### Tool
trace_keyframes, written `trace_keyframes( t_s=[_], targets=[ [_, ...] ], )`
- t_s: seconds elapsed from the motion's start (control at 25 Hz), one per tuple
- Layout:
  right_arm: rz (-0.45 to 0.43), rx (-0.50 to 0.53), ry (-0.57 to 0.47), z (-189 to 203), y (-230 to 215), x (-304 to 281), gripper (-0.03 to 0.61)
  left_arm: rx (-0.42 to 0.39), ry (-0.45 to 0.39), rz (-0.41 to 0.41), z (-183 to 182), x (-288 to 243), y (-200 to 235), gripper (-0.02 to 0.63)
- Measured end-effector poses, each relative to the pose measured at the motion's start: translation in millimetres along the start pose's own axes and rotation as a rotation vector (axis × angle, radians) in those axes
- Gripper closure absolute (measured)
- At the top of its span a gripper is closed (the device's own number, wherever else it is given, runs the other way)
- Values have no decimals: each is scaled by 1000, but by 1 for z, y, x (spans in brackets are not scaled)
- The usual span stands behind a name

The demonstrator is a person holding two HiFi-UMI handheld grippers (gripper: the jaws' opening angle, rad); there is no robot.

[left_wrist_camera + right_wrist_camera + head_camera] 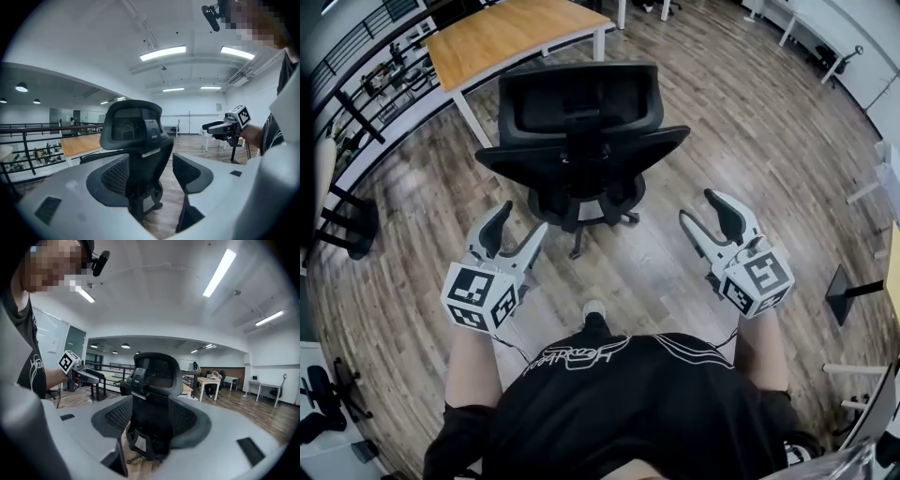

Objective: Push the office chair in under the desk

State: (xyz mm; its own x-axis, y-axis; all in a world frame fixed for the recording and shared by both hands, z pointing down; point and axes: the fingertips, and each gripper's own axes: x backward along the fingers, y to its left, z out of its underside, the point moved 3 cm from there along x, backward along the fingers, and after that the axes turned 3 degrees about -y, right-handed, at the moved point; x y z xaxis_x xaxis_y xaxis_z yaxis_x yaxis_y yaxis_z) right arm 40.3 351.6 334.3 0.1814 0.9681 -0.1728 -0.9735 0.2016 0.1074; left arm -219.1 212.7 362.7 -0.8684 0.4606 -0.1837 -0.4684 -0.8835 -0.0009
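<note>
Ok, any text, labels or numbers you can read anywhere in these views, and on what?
Nothing reads clearly.
White script on the person's black shirt: upside down, illegible.
Wall notice: too small.
Pale tag low on the office chair: blurred.
Marker cubes: square patterns only, no letters.

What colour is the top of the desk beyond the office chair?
The desk top is light orange-brown wood; the head view shows it best.

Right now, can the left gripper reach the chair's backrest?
Probably yes. The left gripper, fingers open and empty, sits just short of the chair's backrest, pointing toward it, and nothing stands between them.
</note>
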Motion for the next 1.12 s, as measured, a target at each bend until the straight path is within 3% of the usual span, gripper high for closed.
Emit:
trace_keyframes(
  t_s=[0.16,0.44,0.8,0.92,1.12],
  targets=[
    [33,18,50,4,-29,-44,324,-92,42,-53,4,-20,53,336],
    [144,218,239,31,-76,-106,316,-289,150,-64,23,-53,124,336],
    [218,465,432,58,-102,-147,313,-624,315,-24,51,-91,161,336],
    [215,487,440,61,-111,-158,313,-645,347,-14,56,-99,164,336],
    [185,618,506,76,-126,-170,313,-697,398,-27,60,-106,168,336]
  ],
)
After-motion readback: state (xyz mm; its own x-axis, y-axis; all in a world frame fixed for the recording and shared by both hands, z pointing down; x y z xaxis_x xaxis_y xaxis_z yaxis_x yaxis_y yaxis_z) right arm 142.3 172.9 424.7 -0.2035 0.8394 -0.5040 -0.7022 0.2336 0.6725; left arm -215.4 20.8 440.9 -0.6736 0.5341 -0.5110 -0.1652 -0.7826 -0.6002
